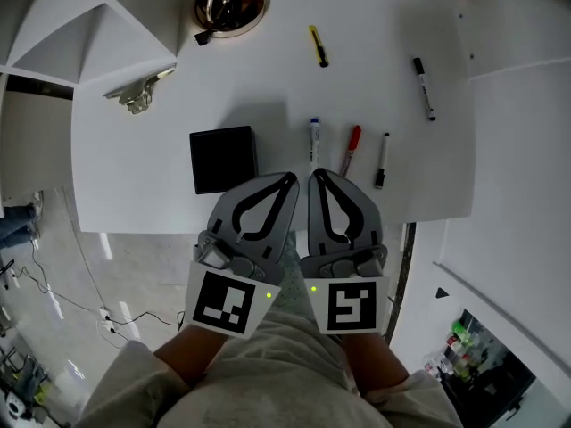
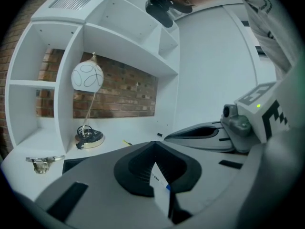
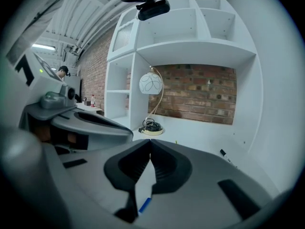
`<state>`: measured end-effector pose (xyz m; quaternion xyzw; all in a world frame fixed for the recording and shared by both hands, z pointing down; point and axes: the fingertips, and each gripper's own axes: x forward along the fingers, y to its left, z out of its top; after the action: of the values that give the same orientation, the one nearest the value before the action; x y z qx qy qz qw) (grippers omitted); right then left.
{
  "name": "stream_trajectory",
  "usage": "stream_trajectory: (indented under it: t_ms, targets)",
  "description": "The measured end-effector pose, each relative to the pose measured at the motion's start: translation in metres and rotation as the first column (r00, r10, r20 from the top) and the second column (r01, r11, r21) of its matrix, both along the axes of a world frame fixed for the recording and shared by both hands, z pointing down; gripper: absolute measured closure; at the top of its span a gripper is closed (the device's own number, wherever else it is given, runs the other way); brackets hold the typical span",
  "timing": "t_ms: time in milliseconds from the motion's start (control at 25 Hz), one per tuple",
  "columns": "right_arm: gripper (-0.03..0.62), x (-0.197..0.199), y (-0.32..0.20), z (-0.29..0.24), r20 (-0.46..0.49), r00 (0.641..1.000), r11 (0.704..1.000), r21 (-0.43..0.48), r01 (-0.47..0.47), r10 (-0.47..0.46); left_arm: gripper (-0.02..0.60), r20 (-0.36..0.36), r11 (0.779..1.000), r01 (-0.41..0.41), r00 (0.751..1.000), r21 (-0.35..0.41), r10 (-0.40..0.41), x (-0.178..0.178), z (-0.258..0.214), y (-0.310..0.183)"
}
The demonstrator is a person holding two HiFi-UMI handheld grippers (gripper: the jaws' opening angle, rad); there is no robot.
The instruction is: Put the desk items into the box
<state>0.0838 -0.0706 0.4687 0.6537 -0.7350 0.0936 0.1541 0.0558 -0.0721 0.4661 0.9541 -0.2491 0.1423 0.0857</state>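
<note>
Just beyond right gripper point(image 1: 315, 176), blue pen point(image 1: 314, 141) lying lengthwise in line with jaws; left gripper point(image 1: 292, 177) nearer box point(image 1: 223, 159); both shut, empty.

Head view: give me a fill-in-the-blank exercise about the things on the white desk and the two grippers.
In the head view, the square black box lies to the ___ of the blue-capped white marker.
The marker between that one and the slim black pen is coloured ___.
The left gripper and the right gripper hold nothing, and the jaws of both are ___.
Missing words: left; red; shut.
</note>
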Motion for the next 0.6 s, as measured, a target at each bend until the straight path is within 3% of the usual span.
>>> stream_trajectory:
  t_ms: [200,600]
  targets:
    - [0.577,0.004,-0.002,0.019,-0.009,1.000,0.999,-0.045,0.013,-0.013,0.574,0.011,0.999,0.021,1.000,-0.030,-0.020,0.003,0.013,0.001]
    - [0.576,0.015,-0.008,0.062,0.057,0.998,0.975,-0.224,0.013,-0.001,0.574,0.060,0.996,0.057,0.997,-0.071,-0.053,0.005,0.019,-0.001]
